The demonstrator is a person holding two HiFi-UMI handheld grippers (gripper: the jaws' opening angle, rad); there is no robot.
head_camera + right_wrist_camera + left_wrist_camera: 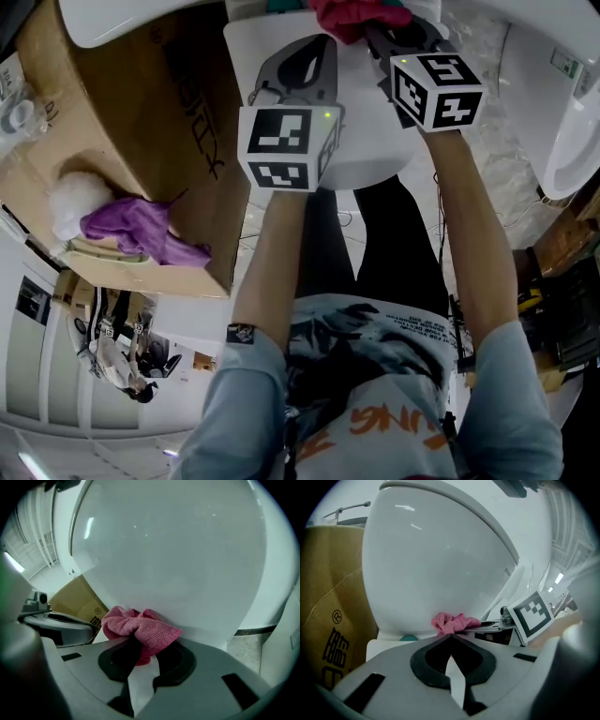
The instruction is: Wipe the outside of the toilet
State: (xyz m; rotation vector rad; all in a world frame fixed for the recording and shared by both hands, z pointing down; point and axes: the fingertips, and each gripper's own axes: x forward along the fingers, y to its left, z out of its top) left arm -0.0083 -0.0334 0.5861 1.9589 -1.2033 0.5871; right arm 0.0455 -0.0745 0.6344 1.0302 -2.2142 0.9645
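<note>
Pink cloth (140,627) between jaws of right gripper (143,646), against toilet (178,550).

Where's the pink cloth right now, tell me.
The pink cloth is clamped in the right gripper's jaws, bunched against the white toilet's lower outside. In the head view it sits top centre, just right of the left gripper.

We see a glossy, smooth white ceramic toilet (178,550), a fuzzy, ribbed pink cloth (140,627) and a matt brown cardboard box (141,103).
</note>
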